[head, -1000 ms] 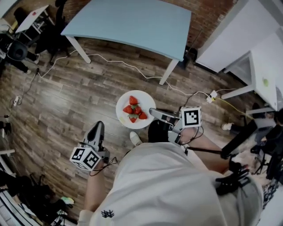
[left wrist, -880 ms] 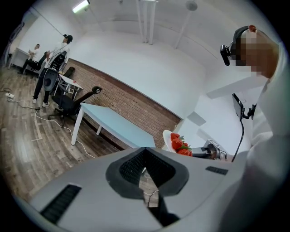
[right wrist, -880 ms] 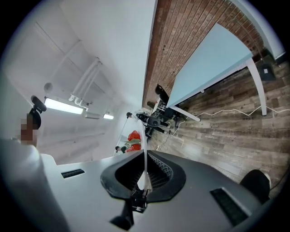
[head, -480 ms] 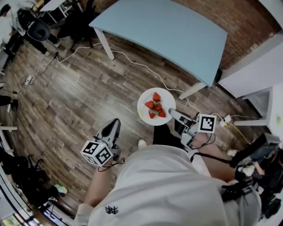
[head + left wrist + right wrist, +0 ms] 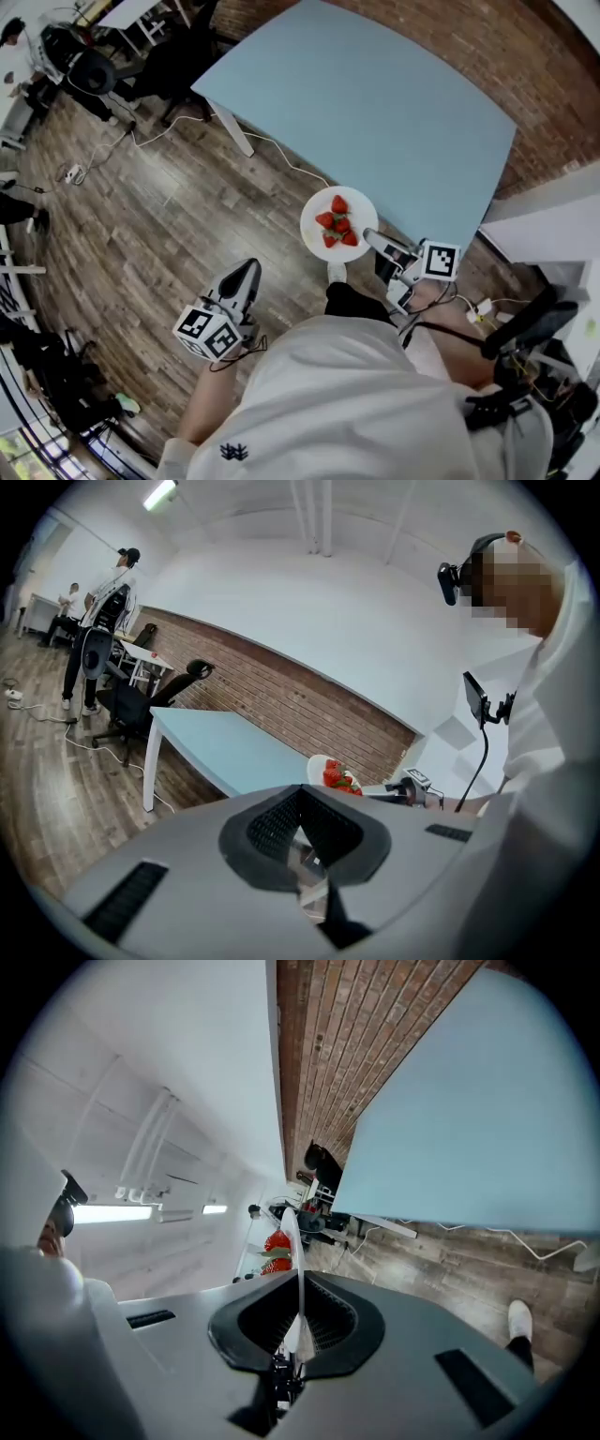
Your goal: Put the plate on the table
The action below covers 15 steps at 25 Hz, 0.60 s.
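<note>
Wood floor (image 5: 159, 216), blue table (image 5: 375, 103); plate (image 5: 311, 225) rim pinched in right gripper (image 5: 367, 236), strawberries (image 5: 337, 225) just beyond jaws; left gripper (image 5: 248, 272) closed, empty.

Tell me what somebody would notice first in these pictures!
The white plate of red strawberries stands out most. The right gripper pinches its rim and holds it above the wooden floor, close to the near edge of the big light-blue table but not on it. The left gripper is at the lower left with nothing in it.
</note>
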Each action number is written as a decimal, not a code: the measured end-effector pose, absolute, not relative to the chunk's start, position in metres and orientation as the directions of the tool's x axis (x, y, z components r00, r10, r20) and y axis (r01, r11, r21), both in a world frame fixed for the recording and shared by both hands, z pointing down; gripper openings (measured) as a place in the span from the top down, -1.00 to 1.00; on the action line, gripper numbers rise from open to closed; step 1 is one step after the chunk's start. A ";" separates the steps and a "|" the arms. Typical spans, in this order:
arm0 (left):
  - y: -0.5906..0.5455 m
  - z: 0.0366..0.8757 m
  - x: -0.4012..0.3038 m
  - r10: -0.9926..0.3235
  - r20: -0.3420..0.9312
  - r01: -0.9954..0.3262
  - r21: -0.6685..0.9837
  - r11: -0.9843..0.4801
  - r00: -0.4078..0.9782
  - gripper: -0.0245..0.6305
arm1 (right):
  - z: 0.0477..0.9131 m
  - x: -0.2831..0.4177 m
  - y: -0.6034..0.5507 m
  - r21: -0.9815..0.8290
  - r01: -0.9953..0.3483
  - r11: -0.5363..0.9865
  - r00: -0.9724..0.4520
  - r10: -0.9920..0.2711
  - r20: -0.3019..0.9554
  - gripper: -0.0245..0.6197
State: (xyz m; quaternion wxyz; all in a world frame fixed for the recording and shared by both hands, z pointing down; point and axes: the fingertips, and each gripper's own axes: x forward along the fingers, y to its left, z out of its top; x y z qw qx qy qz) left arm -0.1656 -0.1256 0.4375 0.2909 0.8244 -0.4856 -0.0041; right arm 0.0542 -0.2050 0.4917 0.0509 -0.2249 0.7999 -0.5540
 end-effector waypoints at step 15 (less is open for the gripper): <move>-0.270 0.434 -0.111 -0.808 0.362 -0.836 0.479 -0.267 0.466 0.92 | 0.575 0.154 -0.500 -0.933 -0.358 0.048 -0.772 -0.576 0.267 0.87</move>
